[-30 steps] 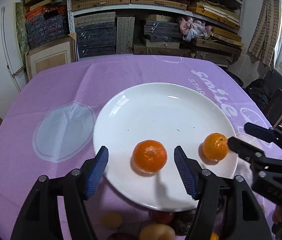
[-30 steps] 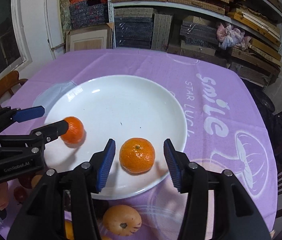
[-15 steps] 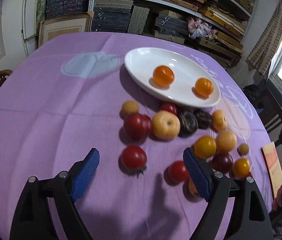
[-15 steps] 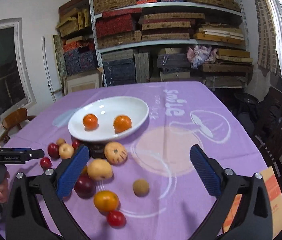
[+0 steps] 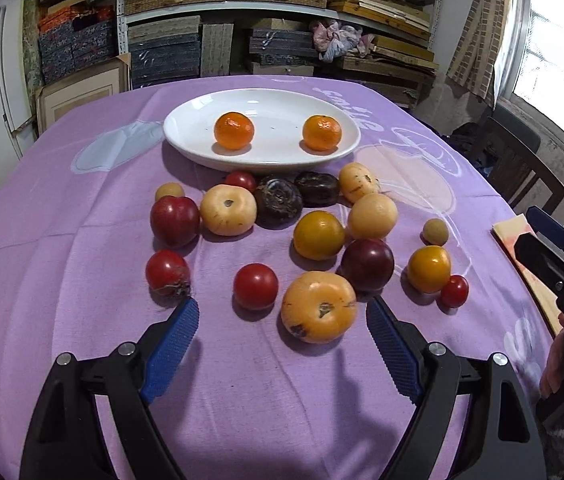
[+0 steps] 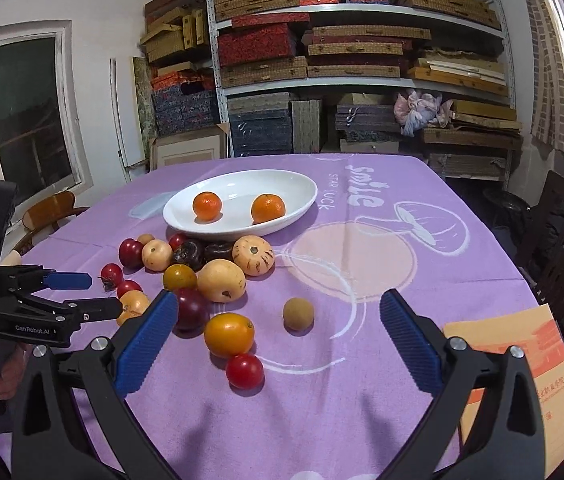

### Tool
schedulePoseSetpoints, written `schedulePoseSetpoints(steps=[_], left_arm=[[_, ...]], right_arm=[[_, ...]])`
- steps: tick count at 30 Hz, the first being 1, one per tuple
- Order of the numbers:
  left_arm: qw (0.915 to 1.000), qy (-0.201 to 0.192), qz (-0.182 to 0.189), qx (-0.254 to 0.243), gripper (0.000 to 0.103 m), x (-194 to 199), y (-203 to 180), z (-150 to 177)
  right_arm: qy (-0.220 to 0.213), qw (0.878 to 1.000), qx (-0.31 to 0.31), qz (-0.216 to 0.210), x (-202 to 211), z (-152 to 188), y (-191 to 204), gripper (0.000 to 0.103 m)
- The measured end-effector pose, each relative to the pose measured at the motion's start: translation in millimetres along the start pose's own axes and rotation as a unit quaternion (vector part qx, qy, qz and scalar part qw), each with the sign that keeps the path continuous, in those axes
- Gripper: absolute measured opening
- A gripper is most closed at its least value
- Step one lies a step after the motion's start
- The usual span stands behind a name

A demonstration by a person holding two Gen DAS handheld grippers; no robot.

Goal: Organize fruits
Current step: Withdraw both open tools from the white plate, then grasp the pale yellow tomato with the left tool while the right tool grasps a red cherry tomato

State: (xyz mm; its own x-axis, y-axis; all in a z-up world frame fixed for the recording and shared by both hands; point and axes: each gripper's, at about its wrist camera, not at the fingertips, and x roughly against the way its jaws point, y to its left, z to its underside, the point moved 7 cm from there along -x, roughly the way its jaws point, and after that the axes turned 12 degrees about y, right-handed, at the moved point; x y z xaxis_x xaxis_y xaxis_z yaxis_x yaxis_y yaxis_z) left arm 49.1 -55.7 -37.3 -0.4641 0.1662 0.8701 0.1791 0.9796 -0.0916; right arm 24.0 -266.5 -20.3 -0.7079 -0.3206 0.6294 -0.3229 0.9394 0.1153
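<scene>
on the purple printed tablecloth (image 5: 82,320) a white oval plate (image 5: 274,100) sat toward the far edge, and on it lay two small orange mandarins, well apart: the left mandarin (image 5: 233,130) and the right mandarin (image 5: 321,132). just in front of the plate's near rim a loose heap of fruit spread over the middle of the cloth: two dark, almost black, wrinkled fruits (image 5: 278,198) touching each other, a pale cream flattened fruit (image 5: 228,209) beside a deep red round fruit (image 5: 174,221), a yellow-orange round fruit (image 5: 318,234), and a dark purple plum (image 5: 367,264) just nearer the camera.

the left gripper (image 5: 280,320) hung low over the near part of the cloth, its blue ribbed pads wide apart and pressing on nothing; its jaws had just been opening. a large orange flattened fruit with a dark stem scar (image 5: 319,306) lay between the pad tips, clear of both, and a small red tomato (image 5: 255,286) sat just left of it.

the right gripper (image 6: 278,312) stood toward the right edge, jaws spread as wide as they go after just opening, gripping nothing. a small tan round fruit (image 6: 298,313) lay on the cloth between its pads, touching neither, with a yellow-orange fruit (image 6: 229,334) and a small red cherry tomato (image 6: 244,371) nearer the left pad. an orange printed cardboard sheet (image 6: 522,360) lay at the right edge of the table.
</scene>
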Motion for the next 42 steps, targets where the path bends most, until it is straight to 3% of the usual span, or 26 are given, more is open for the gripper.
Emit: schedulePoseSetpoints(steps=[2,6,14,18,20,28,32,34,37,42], left_arm=[[0.9998,0.004,0.017,-0.007,0.086,-3,-8,0],[0.9996,0.000,0.018,-0.020,0.086,-10,-19,-5],[0.9972,0.022,0.069,-0.018,0.084,-22,-29,-5],[0.9957,0.040,0.082,-0.012,0.062,-33,-27,-4],[0.9946,0.052,0.090,-0.009,0.058,-38,-27,-3],[0.9980,0.039,0.038,-0.031,0.058,-45,-34,-6],[0.9984,0.034,0.034,-0.029,0.054,-46,-31,-7],[0.9984,0.035,0.036,-0.025,0.046,-45,-27,-8],[0.9983,0.037,0.042,-0.013,0.046,-41,-20,-4],[0.9994,0.029,0.017,0.013,0.046,-23,8,14]], right_arm=[[-0.004,1.000,0.000,0.003,1,-2,-1,0.099],[-0.005,1.000,-0.015,-0.002,1,-4,-9,0.099],[-0.001,0.999,-0.033,-0.007,0,-4,-19,0.099],[-0.001,0.999,-0.036,-0.009,-1,-4,-20,0.099],[-0.001,0.999,-0.036,-0.009,0,-4,-20,0.099],[0.003,0.999,-0.038,-0.014,-2,-3,-21,0.099],[0.009,0.999,-0.035,-0.015,-6,-2,-19,0.099],[0.018,0.999,-0.031,-0.017,-10,-1,-17,0.099],[0.037,0.999,-0.018,-0.021,-17,3,-10,0.099],[0.072,0.997,0.026,-0.025,-29,12,10,0.099]])
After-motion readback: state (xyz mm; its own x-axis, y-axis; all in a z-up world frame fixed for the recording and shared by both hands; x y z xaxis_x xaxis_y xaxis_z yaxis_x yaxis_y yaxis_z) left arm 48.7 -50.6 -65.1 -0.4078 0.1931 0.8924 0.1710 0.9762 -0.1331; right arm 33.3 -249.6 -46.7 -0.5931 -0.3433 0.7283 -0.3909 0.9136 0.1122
